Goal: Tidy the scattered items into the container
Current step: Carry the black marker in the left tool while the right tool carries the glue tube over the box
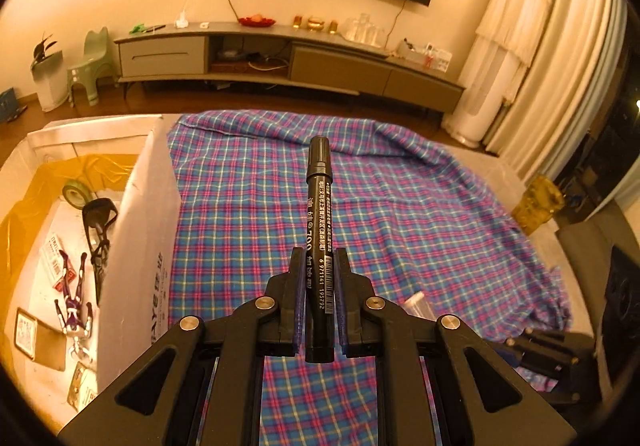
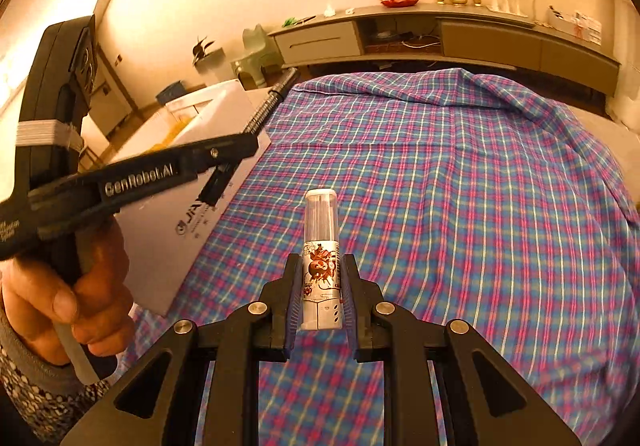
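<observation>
My left gripper (image 1: 319, 258) is shut on a black marker pen (image 1: 319, 206), held above the plaid cloth, pointing forward. The cardboard box (image 1: 144, 214) stands just to its left, open, with a tape roll (image 1: 76, 192), a purple figure (image 1: 74, 310) and cards inside. My right gripper (image 2: 321, 266) is shut on a small white tube with a clear cap (image 2: 321, 242), held above the cloth. In the right wrist view the left gripper (image 2: 224, 162) and the hand holding it are at the left, with the marker (image 2: 272, 102) over the box's wall (image 2: 188, 214).
A blue and pink plaid cloth (image 1: 400, 214) covers the table. A TV cabinet (image 1: 280, 58) runs along the far wall, with a green stool (image 1: 94, 62) and curtains (image 1: 568, 58). A yellow object (image 1: 538, 204) sits at the table's right edge.
</observation>
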A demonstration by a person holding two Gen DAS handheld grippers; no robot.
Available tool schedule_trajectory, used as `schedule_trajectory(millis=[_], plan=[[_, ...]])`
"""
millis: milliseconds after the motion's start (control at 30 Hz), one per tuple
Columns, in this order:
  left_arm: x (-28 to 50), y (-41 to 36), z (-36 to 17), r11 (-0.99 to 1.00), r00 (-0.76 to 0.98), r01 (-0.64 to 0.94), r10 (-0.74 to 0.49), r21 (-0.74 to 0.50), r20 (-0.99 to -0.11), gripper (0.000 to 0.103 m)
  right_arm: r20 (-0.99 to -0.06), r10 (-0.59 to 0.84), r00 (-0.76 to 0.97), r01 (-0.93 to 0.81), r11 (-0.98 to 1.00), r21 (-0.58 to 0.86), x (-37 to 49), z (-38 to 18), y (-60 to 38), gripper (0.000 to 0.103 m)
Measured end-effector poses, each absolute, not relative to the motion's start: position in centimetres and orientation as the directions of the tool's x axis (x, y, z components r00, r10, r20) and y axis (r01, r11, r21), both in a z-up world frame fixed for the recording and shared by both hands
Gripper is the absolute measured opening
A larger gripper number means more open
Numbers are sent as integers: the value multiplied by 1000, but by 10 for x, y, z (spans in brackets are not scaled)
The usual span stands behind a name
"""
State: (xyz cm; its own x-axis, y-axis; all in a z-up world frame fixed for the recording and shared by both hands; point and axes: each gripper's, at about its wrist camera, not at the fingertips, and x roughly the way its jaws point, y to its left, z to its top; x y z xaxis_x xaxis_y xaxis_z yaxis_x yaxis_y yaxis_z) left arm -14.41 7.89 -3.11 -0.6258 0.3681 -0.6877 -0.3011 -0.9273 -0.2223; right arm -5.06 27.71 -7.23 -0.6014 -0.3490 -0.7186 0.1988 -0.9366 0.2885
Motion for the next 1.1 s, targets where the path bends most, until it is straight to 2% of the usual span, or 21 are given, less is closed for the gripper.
schedule_trajectory(millis=[267, 567, 1100], plan=[[-122, 68, -14, -910, -640, -324, 412, -258, -648, 13, -692, -355, -629, 152, -929, 338, -16, -61, 275, 21], [-102, 53, -1, -892, -652, -333, 452, -306, -609, 13, -674, -334, -659, 137, -934, 329, 6, -39, 275, 21], [-73, 0, 20, -856, -687, -311, 503, -414, -524, 13, -650, -359, -669, 223, -932, 285, 20, -6, 224, 21]])
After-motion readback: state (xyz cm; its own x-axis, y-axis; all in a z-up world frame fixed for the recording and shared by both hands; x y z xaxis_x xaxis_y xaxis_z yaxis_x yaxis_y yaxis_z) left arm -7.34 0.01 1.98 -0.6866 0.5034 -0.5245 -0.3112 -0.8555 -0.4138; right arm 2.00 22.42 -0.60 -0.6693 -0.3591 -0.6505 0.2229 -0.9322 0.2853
